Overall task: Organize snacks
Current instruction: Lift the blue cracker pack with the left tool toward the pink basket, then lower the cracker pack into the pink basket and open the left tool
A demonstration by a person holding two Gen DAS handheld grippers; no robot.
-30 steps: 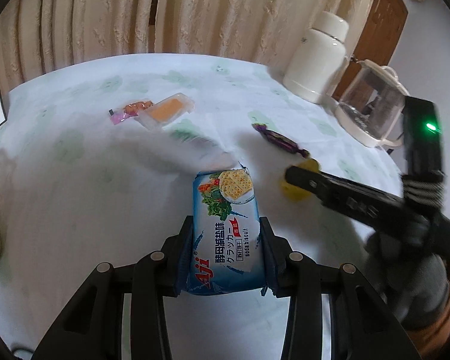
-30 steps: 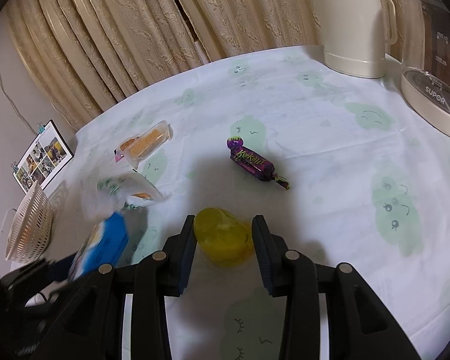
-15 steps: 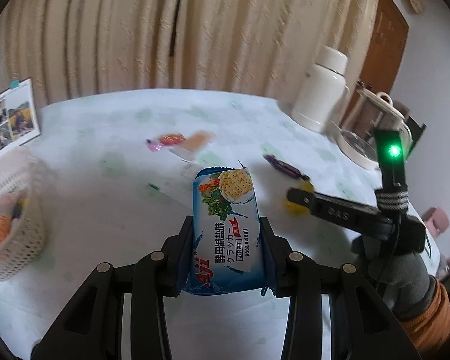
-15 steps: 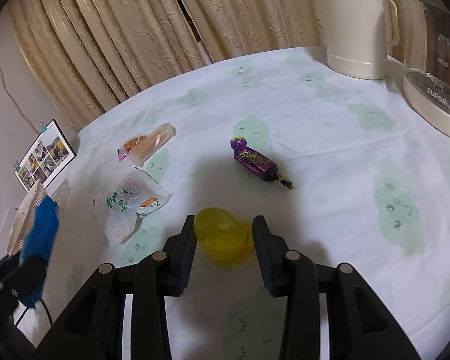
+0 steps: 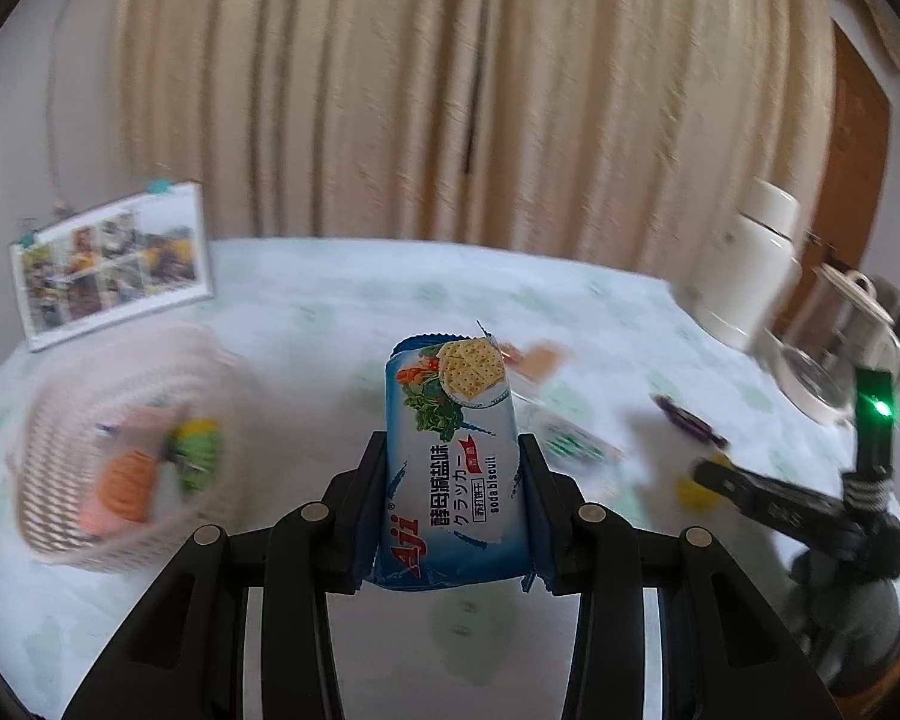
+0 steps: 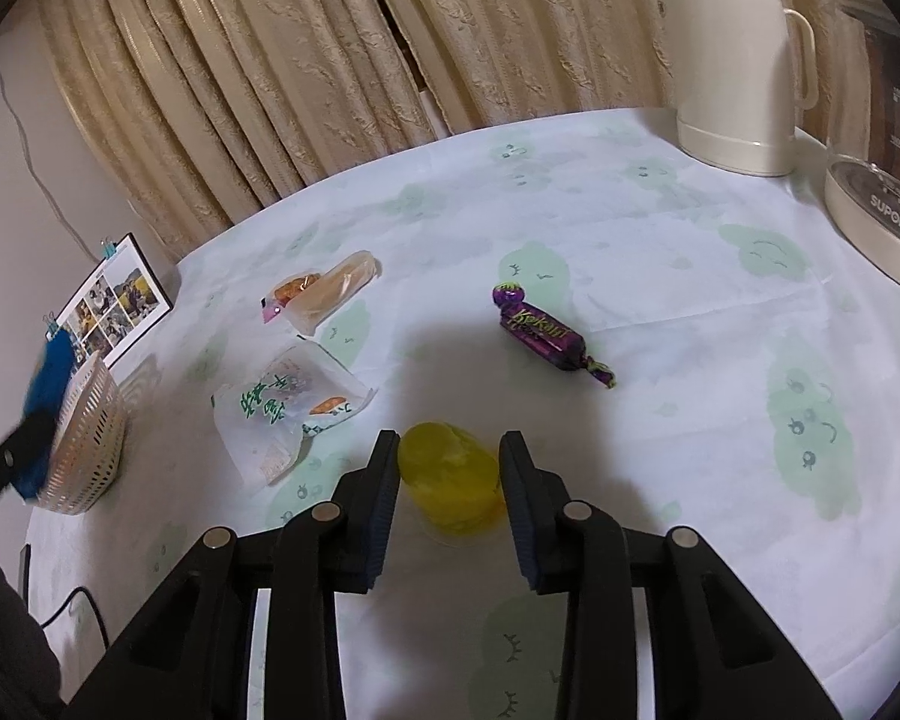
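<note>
Right wrist view, four loose snacks on tabletop [image 6: 660,252], right tongs [image 6: 450,480] straddling yellow jelly cup [image 6: 450,477] without clear grip, purple candy [image 6: 549,333] at one o'clock, left tongs [image 5: 453,480] clamping one blue cracker pack [image 5: 453,456].

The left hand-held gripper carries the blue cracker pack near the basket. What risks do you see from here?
1. The cracker pack is pinched only at its lower part, and the left view is blurred, so it might slip before reaching the basket.
2. The basket already holds snacks, so the long pack may catch on its rim.
3. The right hand-held gripper brackets the yellow cup and could squash it.
</note>
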